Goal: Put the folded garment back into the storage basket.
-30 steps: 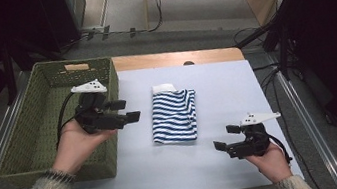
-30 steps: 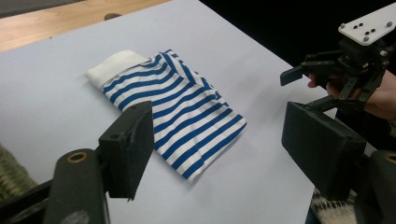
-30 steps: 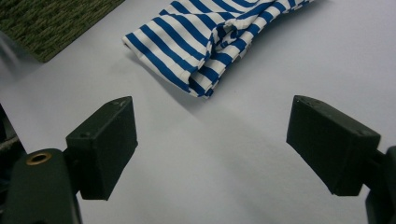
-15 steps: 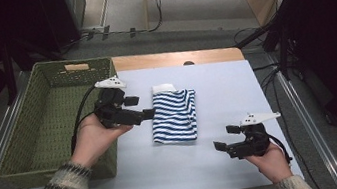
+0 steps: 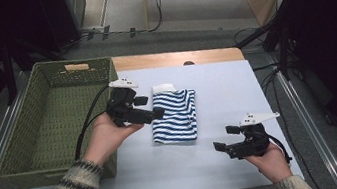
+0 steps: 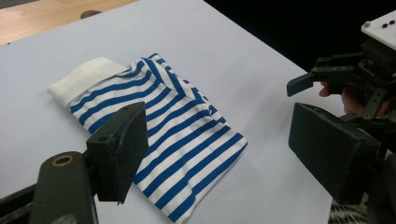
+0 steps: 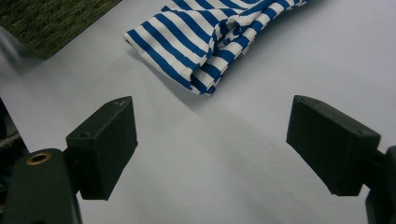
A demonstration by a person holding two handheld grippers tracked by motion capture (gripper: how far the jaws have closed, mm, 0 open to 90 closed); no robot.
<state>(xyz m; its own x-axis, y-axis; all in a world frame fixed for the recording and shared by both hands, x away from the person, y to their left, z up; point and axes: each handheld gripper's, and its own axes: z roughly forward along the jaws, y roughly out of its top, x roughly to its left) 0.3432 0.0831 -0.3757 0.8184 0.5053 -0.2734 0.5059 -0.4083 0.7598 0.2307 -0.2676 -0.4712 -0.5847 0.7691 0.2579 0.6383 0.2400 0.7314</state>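
Left claw (image 5: 152,106): held just over the left edge of the folded striped cloth (image 5: 176,117); jaws set wide, having just been opening, nothing between them; cloth not gripped. Right claw (image 5: 223,138): held low over the bare table (image 5: 215,82), near the cloth's front right corner but apart from it; jaws spread, empty. Striped cloth: laid flat at the middle of the table, white cuff (image 6: 83,77) at its far end. Green woven basket (image 5: 34,119): placed at the table's left side.

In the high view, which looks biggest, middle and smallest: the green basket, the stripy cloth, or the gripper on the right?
1. Green basket
2. Stripy cloth
3. Right hand-held gripper; it looks only a little smaller than the cloth.
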